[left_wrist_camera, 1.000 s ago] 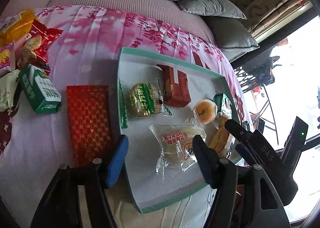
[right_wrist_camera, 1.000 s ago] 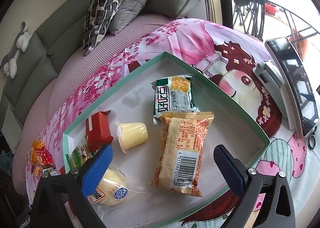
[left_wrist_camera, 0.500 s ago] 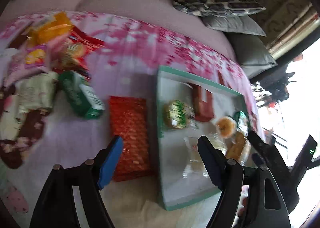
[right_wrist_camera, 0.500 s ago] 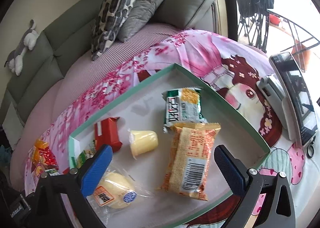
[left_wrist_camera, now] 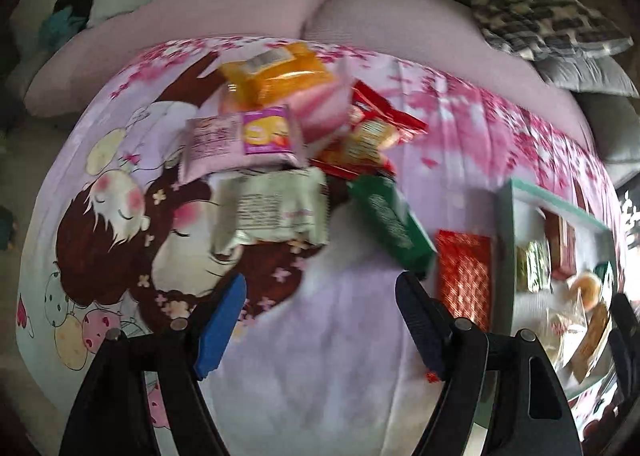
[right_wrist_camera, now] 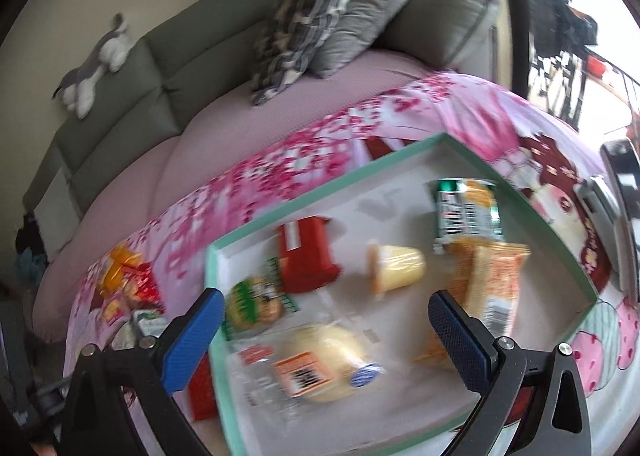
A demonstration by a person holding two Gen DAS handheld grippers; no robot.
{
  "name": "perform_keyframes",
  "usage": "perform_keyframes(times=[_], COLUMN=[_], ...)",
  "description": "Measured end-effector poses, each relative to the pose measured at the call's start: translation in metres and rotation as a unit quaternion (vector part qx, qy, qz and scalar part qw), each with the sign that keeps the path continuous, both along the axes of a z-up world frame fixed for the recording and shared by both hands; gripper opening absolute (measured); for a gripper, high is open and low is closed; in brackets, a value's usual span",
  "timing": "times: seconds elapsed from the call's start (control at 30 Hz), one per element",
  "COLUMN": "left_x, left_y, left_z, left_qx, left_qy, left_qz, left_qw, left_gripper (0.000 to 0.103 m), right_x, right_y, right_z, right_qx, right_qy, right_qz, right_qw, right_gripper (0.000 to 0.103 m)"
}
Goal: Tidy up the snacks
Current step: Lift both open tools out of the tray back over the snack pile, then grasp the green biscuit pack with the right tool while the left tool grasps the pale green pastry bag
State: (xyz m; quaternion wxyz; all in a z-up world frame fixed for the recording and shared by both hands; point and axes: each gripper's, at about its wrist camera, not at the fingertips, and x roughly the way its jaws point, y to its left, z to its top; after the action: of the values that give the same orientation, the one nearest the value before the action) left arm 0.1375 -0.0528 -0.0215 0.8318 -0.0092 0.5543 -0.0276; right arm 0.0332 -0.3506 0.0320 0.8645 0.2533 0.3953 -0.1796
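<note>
My left gripper (left_wrist_camera: 320,284) hangs open over the cartoon bedspread, nothing between its blue pads. Just beyond it lies a loose heap: an orange packet (left_wrist_camera: 280,74), a pink packet (left_wrist_camera: 244,136), a white packet (left_wrist_camera: 272,212), a red bag (left_wrist_camera: 376,132) and a green carton (left_wrist_camera: 390,222). A red lattice packet (left_wrist_camera: 464,274) lies beside the green-rimmed tray (left_wrist_camera: 505,240). My right gripper (right_wrist_camera: 324,308) is open above the tray (right_wrist_camera: 312,196), which holds a red bar (right_wrist_camera: 306,256), a jelly cup (right_wrist_camera: 396,266), a green-white packet (right_wrist_camera: 466,212), an orange packet (right_wrist_camera: 496,280), a round green packet (right_wrist_camera: 252,304) and a clear-wrapped bun (right_wrist_camera: 320,364).
Pillows (right_wrist_camera: 320,16) and a plush toy (right_wrist_camera: 96,64) rest along the grey sofa back. A dark device (right_wrist_camera: 624,192) lies on the bedspread right of the tray. Bare bedspread (left_wrist_camera: 320,356) stretches under the left gripper.
The left gripper has swung left, away from the tray and over to the loose heap, and its jaws stand a little wider. The right gripper has shifted slightly over the tray.
</note>
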Motion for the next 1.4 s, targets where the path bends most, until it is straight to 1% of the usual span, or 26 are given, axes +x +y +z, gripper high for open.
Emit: perform_keyframes(times=[0.17, 0.3, 0.47, 0.57, 0.7, 0.83, 0.9, 1.0, 1.03, 1.1, 1.2, 1.23, 1.3, 1.4], left_x=[0.003, 0.007, 0.012, 0.015, 0.022, 0.030, 0.035, 0.044, 0.047, 0.054, 0.061, 0.062, 0.065, 0.071], left_y=[0.024, 0.037, 0.048, 0.054, 0.066, 0.078, 0.081, 0.083, 0.083, 0.083, 0.079, 0.077, 0.072, 0.067], left_z=[0.004, 0.004, 0.004, 0.003, 0.000, -0.004, -0.006, -0.010, -0.011, -0.014, -0.019, -0.020, -0.022, -0.027], left_qx=[0.004, -0.005, -0.013, -0.020, -0.020, -0.036, -0.035, -0.029, -0.034, -0.061, -0.092, -0.094, -0.094, -0.104], left_qy=[-0.014, -0.010, -0.008, -0.004, 0.005, 0.017, 0.021, 0.020, 0.019, 0.026, 0.034, 0.034, 0.035, 0.039], left_qz=[0.028, 0.043, 0.051, 0.053, 0.061, 0.069, 0.073, 0.074, 0.074, 0.070, 0.059, 0.055, 0.045, 0.040], left_qw=[0.9995, 0.9990, 0.9986, 0.9984, 0.9979, 0.9968, 0.9965, 0.9966, 0.9965, 0.9953, 0.9934, 0.9935, 0.9939, 0.9930], left_gripper=[0.078, 0.078, 0.078, 0.078, 0.078, 0.078, 0.078, 0.078, 0.078, 0.078, 0.078, 0.078, 0.078, 0.078], right_x=[0.013, 0.021, 0.029, 0.032, 0.038, 0.045, 0.050, 0.056, 0.058, 0.062, 0.070, 0.073, 0.080, 0.090], right_y=[0.036, 0.061, 0.086, 0.097, 0.110, 0.118, 0.122, 0.131, 0.135, 0.138, 0.145, 0.148, 0.154, 0.164], right_z=[0.002, 0.002, -0.001, -0.002, -0.004, -0.007, -0.009, -0.009, -0.010, -0.012, -0.015, -0.016, -0.018, -0.024], right_qx=[-0.017, -0.025, -0.032, -0.036, -0.034, -0.032, -0.028, -0.040, -0.047, -0.055, -0.060, -0.063, -0.067, -0.069], right_qy=[-0.005, -0.010, -0.010, -0.010, -0.009, -0.005, -0.003, 0.001, 0.004, 0.010, 0.017, 0.020, 0.025, 0.034], right_qz=[0.046, 0.075, 0.105, 0.118, 0.137, 0.148, 0.156, 0.168, 0.173, 0.177, 0.188, 0.194, 0.204, 0.223], right_qw=[0.999, 0.997, 0.994, 0.992, 0.990, 0.988, 0.987, 0.985, 0.984, 0.983, 0.980, 0.979, 0.976, 0.972], right_gripper=[0.103, 0.103, 0.103, 0.103, 0.103, 0.103, 0.103, 0.103, 0.103, 0.103, 0.099, 0.096, 0.093, 0.086])
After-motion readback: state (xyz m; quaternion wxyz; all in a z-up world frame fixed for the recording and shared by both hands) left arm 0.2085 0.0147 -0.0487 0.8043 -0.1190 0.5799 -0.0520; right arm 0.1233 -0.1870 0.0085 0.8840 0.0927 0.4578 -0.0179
